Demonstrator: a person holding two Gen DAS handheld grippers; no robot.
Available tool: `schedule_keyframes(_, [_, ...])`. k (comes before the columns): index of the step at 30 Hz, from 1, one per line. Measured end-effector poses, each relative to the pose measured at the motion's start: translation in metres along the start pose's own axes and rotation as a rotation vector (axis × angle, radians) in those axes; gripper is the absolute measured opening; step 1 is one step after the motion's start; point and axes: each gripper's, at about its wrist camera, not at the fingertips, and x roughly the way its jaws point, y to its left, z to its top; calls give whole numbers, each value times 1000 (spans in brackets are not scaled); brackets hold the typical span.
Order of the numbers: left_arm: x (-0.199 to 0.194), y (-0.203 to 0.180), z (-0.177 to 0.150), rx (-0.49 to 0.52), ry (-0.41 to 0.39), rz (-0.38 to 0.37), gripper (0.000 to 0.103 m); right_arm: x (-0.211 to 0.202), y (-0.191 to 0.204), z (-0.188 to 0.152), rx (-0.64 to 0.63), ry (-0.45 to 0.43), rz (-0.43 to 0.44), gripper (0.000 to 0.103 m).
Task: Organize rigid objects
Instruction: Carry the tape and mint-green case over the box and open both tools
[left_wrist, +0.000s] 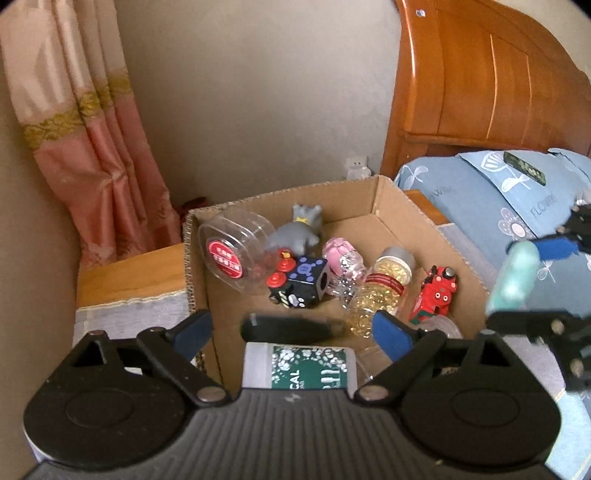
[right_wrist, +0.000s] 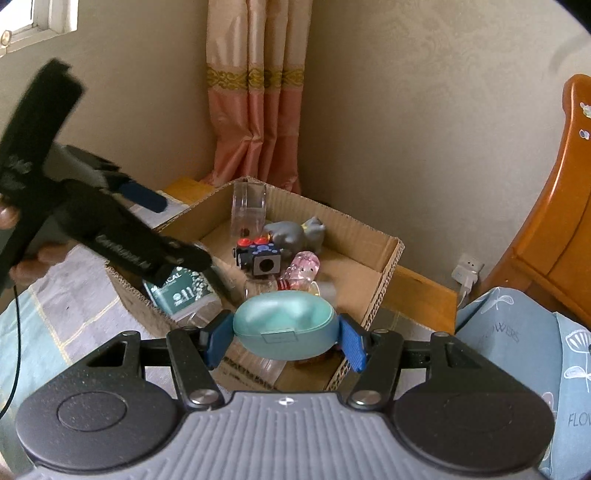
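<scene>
Teal case (right_wrist: 284, 324): squeezed sideways in right hand-held gripper (right_wrist: 284, 341), just above cardboard box (right_wrist: 384, 254) edge.
Left hand-held gripper (left_wrist: 291, 328): open, over the box.

A bed covered with a pale grey-and-teal checked cloth (right_wrist: 74, 314) carries an open brown cardboard box (left_wrist: 384, 199). At the box's three o'clock, in the left wrist view, lies a blue flower-printed pillow (left_wrist: 480, 206).
</scene>
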Motion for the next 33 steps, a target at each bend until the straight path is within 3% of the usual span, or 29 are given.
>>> schedule_keyframes(12, [-39,-2,-30,-39,-83,83,100,51,-26,43,82,55,-33,66])
schedule_keyframes(17, [-48,-2,-40,-43,-100,68,100,81,-35,60,147,100,-52,66])
schedule_keyframes(19, [-51,-3,-42,-36,-112,85,100,90,-36,64,169,109,-77,82])
schedule_keyframes(25, [-63,-3,-48,-28,-165,119,100,84,-33,60,179,113,-102,102])
schedule_keyframes(33, [-84,-7,-48,-44,-196,154,100,31,-10,58,164,77,-134,103])
